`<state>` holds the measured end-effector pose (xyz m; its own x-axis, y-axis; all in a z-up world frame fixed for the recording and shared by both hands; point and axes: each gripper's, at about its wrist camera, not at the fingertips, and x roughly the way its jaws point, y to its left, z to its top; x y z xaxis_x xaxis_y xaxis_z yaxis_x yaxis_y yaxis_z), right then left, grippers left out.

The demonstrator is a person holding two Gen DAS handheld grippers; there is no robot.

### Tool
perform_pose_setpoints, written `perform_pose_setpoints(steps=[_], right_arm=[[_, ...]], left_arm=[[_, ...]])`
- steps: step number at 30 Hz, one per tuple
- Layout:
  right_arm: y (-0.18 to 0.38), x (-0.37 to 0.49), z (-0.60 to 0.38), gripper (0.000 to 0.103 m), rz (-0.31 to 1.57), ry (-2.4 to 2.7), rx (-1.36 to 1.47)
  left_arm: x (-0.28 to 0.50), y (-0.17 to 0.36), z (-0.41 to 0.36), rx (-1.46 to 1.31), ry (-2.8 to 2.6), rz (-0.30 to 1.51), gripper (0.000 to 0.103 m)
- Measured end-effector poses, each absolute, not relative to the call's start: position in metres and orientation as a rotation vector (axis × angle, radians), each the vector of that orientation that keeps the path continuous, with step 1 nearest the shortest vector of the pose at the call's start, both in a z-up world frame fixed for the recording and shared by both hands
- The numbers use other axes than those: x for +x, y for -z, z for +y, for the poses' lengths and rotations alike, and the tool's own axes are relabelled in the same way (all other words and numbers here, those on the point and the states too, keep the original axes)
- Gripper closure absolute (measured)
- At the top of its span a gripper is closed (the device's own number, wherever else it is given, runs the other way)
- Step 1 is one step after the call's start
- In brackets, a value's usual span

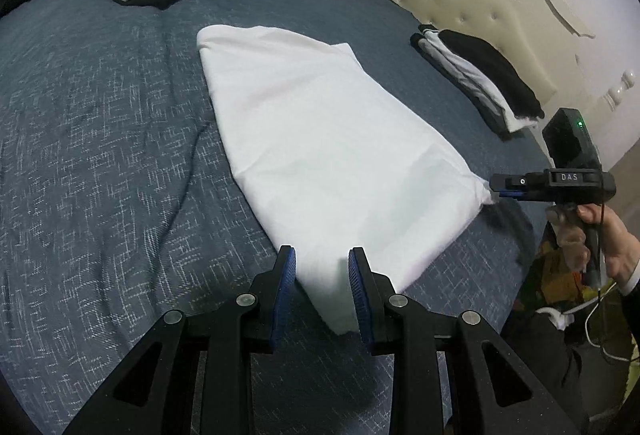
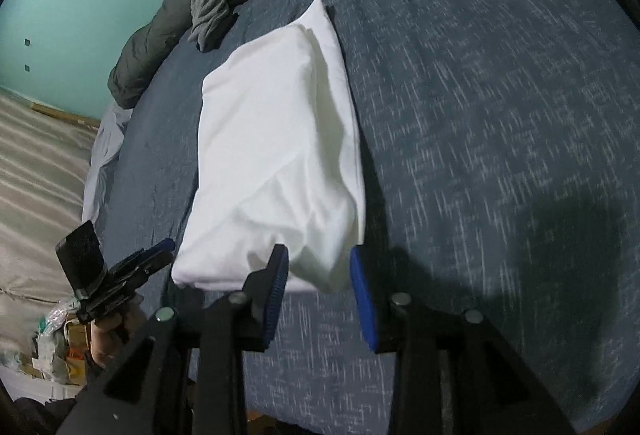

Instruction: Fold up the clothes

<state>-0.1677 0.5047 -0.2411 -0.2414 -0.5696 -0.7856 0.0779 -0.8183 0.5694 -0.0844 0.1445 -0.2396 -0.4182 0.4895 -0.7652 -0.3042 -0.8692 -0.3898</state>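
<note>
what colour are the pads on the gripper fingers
Blue, on black fingers; clearest in the left wrist view on the left gripper pads.

Both grippers are the same build: matte black plastic, chunky angled link arms with triangular cutouts, round silver pivot screws at each joint. The left gripper (image 1: pixel 322 263) has blue ribbed pads (image 1: pixel 286 295) lining the inside of its fingers, and the right gripper (image 2: pixel 319 261) has the same. Seen from the side, the right one carries a black box on top with a tiny green light, "DAS" stamped in pale letters on the body, and a pistol-style handle underneath with a thin black cable running down it. The right hand (image 1: pixel 612 239) comes out of a dark sleeve with a white cuff edge showing.
</note>
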Motion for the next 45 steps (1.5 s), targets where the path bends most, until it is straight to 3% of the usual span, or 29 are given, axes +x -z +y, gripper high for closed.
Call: perform_pose_setpoints(steps=[2,5,7,17,33,45], right_arm=[[0.242,-0.164,0.502,0.075,-0.553,2.117,1.604],[0.240,-0.164,0.505,0.096,-0.560,2.141,1.568],[0.236,-0.164,0.508,0.098,-0.530,2.164,1.550],[0.239,-0.162,0.509,0.099,-0.353,2.128,1.591],[0.206,-0.175,0.501,0.095,-0.433,2.175,1.442],[0.264,-0.177,0.471,0.099,-0.231,2.148,1.608]], left_arm=[[-0.084,0.242,0.146,-1.335,-2.292,-0.256,0.073],[-0.084,0.244,0.148,-1.343,-2.294,-0.239,0.073],[-0.083,0.246,0.150,-1.346,-2.296,-0.224,0.073],[-0.081,0.252,0.154,-1.369,-2.282,-0.180,0.073],[-0.085,0.233,0.141,-1.306,-2.323,-0.259,0.073],[-0.080,0.255,0.164,-1.381,-2.264,-0.097,0.073]])
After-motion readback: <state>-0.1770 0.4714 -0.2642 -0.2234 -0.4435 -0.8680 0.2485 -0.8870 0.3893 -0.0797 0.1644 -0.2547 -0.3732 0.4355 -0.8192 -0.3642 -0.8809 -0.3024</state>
